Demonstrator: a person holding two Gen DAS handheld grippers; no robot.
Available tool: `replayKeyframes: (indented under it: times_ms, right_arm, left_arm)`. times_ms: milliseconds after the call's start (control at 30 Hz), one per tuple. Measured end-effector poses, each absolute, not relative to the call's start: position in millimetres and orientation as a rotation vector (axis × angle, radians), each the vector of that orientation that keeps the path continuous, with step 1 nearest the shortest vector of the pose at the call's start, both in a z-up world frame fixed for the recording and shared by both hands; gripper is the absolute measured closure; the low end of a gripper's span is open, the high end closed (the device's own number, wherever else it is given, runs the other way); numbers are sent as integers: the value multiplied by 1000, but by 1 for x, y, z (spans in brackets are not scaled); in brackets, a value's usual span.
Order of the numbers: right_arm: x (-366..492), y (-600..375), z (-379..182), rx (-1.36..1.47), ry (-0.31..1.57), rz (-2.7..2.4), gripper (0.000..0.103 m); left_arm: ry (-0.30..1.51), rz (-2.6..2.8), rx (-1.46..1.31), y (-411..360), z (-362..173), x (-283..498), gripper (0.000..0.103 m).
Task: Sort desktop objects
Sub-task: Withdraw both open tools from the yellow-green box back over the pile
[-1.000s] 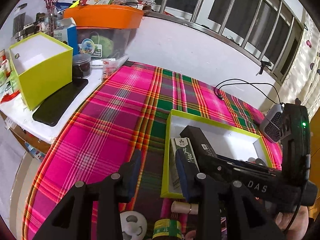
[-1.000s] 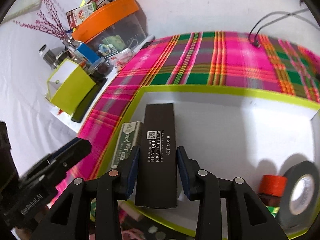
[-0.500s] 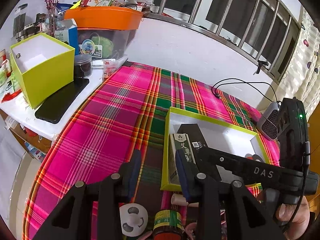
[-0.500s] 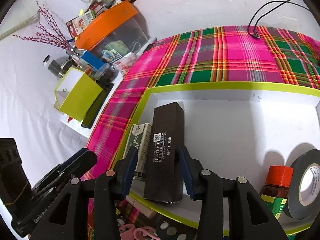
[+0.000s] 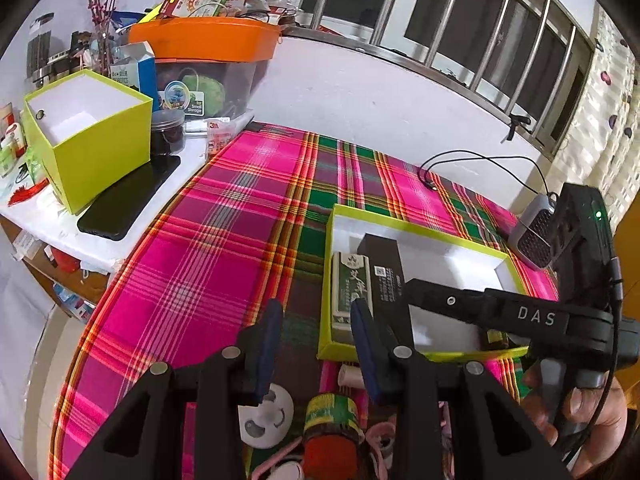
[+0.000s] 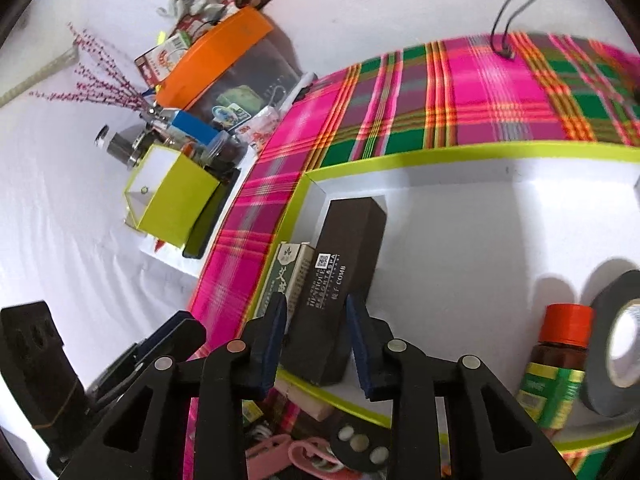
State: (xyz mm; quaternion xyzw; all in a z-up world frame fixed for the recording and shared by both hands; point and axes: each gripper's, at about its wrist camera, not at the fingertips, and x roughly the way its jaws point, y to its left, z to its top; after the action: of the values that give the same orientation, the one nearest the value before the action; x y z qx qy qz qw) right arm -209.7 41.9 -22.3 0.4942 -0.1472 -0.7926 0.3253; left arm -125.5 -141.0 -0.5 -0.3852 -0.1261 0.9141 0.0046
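**Ana:** Pulling back now, that right gripper (image 6: 316, 332)! A second ago it sat low over the tray with the dark comb box (image 6: 340, 292) lying flat between its fingers; now the camera has risen and tilted, and the box's far end points up and away.

**Ben:** Is it gripped, though? I see gaps.

**Ana:** Fingers spread a little wider than the box, the blue pads just beside its sides. I'd call it let go, or barely touching. Its near end rests on the front rim of the lime-edged tray (image 6: 460, 150), its side against the green packet (image 6: 286, 276).

**Ben:** And the other hand?

**Ana:** Left gripper (image 5: 316, 336) hovers over the plaid cloth (image 5: 208, 248) just in front of the tray, fingers apart, nothing between them. It has lifted slightly too.

**Ben:** So where's the danger?

**Ana:** That box is propped on the rim, not settled. If the right fingers drag on its sides while retreating, it could tip out onto the clutter in front of the tray. A shove forward might knock the green packet askew.

**Ben:** The bottle?

**Ana:** The red-capped bottle (image 6: 560, 360) and black tape roll (image 6: 616, 344) stand well to the right; a wide swing could topple that bottle.
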Motion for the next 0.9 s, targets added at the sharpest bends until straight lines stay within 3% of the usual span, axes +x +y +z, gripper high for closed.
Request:
replayKeyframes:
  times_ms: [633,900]
  right_arm:
    - [-128,81,9,1152,-125,-2188,69]
    - [-98,94,14,1093,-14,-2233,62]
  left_arm:
    - [-264,2773,-1164,-87,9,-76,68]
    - [-237,2738,-1153,-69,7,-59,68]
